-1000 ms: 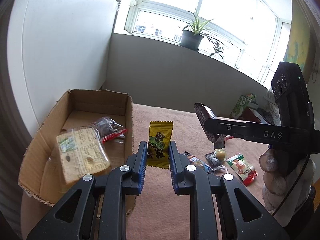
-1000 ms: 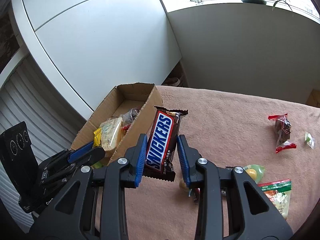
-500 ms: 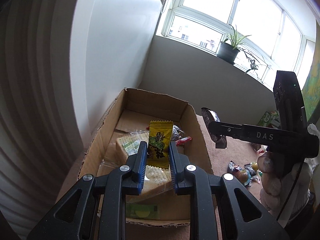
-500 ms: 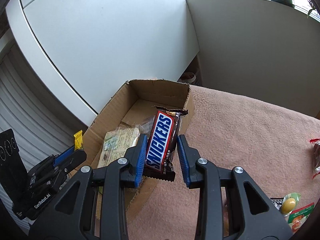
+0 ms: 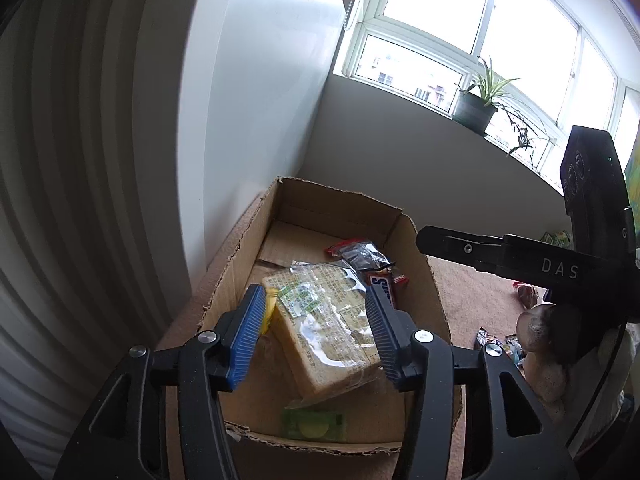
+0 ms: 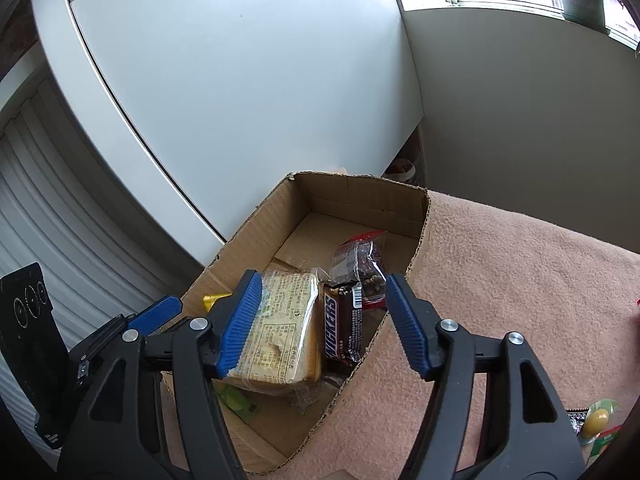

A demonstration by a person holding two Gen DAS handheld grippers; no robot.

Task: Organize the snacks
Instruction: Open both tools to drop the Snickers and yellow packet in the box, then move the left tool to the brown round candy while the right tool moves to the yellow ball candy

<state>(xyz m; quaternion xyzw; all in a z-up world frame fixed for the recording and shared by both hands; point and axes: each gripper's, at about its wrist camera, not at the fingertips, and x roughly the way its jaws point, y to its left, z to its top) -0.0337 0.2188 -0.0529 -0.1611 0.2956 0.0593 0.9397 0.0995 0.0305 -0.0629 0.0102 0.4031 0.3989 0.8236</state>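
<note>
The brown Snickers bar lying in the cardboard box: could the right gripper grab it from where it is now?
Probably yes. The right gripper hangs open right above the brown Snickers bar, nothing covering it, though the cardboard box wall and the clear-wrapped cracker pack crowd both sides.

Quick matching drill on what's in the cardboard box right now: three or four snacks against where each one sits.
Things:
1. Snickers bar
2. cracker pack
3. yellow candy
4. green packet

Places:
A. flat on the floor of the cardboard box, at its near end
B. between the cracker pack and the box's right wall
C. middle of the box, tilted, largest item
D. left of the cracker pack, mostly hidden

Pairs: 1-B, 2-C, 3-D, 4-A
</note>
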